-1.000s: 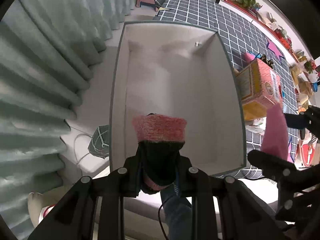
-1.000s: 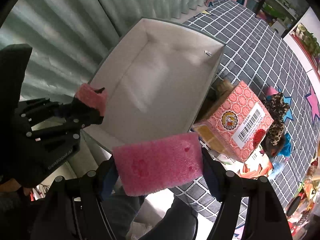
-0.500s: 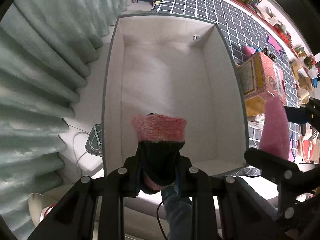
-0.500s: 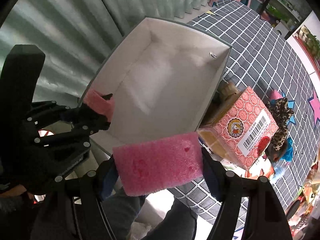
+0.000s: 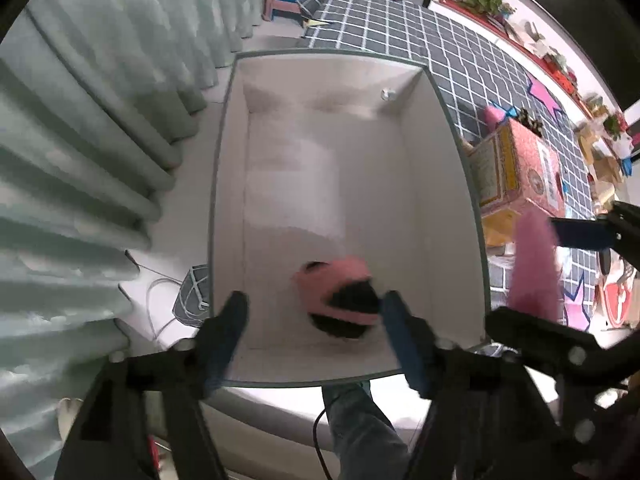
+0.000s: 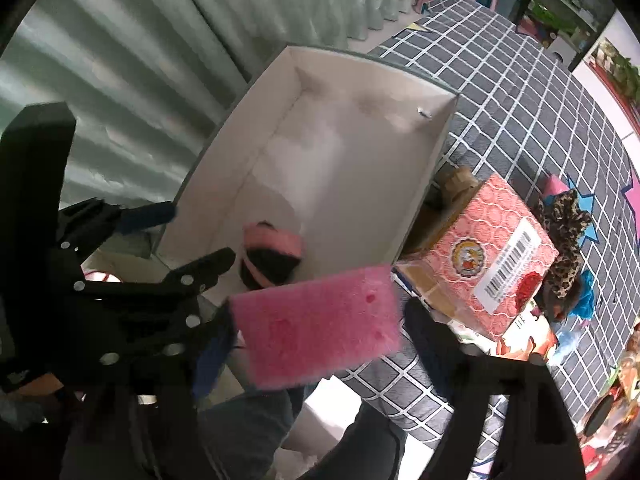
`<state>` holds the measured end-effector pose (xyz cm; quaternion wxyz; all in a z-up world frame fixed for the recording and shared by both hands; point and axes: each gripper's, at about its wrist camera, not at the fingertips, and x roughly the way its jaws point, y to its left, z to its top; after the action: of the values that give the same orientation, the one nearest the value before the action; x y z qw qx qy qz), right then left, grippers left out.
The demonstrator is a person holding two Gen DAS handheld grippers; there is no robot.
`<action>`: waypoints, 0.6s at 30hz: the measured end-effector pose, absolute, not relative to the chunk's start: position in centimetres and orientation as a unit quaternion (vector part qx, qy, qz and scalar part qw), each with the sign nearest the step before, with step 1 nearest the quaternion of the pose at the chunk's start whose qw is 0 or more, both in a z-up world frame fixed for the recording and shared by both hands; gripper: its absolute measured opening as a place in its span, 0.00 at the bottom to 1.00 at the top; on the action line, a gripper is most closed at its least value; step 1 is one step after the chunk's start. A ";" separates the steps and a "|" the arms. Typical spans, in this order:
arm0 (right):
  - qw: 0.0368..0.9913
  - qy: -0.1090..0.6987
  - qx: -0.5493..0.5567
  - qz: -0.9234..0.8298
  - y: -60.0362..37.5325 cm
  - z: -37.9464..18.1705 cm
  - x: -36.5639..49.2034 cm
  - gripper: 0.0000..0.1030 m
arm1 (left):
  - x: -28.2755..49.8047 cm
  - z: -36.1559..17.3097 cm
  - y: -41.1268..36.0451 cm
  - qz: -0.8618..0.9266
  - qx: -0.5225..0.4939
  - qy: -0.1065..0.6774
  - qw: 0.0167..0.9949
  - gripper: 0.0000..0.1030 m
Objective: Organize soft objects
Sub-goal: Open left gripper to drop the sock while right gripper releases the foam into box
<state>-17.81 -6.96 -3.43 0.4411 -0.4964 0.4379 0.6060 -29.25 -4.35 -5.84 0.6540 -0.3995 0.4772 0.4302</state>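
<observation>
The left gripper (image 5: 316, 320) points steeply down over the white box (image 5: 460, 184), its jaws opening wide — nothing pressed between them. The pink-and-black sock (image 5: 340, 300) sits free inside the box near its close end, blurred, perhaps in mid-air. The right gripper (image 6: 320, 332) points straight down beside the box, jaws opening; the pink sponge (image 6: 316, 320) is between them — its right edge seems clear of the pad.

A pink-and-black rolled sock (image 5: 340, 300) sits blurred inside the white box (image 5: 448, 184), near its closest wall. A flat pink sponge (image 6: 316, 320) hangs tilted just outside that wall.
</observation>
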 end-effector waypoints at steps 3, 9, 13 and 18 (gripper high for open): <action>0.447 0.442 -0.483 0.609 -7.0 -3.0 -17.3 0.99 | -29.7 -5.7 -4.2 0.433 -0.405 0.467 0.656 0.82; 0.467 0.450 -0.464 0.603 -7.2 -2.2 -16.3 0.99 | -29.5 -5.6 -3.9 0.431 -0.416 0.466 0.651 1.00; 0.483 0.460 -0.450 0.594 -7.7 -1.7 -15.2 0.99 | -29.1 -5.6 -3.4 0.419 -0.429 0.465 0.651 1.00; 0.520 0.464 -0.422 0.580 -8.9 -0.2 -12.7 0.99 | -28.3 -4.2 -2.7 0.400 -0.438 0.447 0.669 1.00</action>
<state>-12.73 -8.92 -0.19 0.5200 -0.4217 0.4638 0.5802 -28.28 -2.66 -4.22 0.6691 -0.4383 0.4470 0.4005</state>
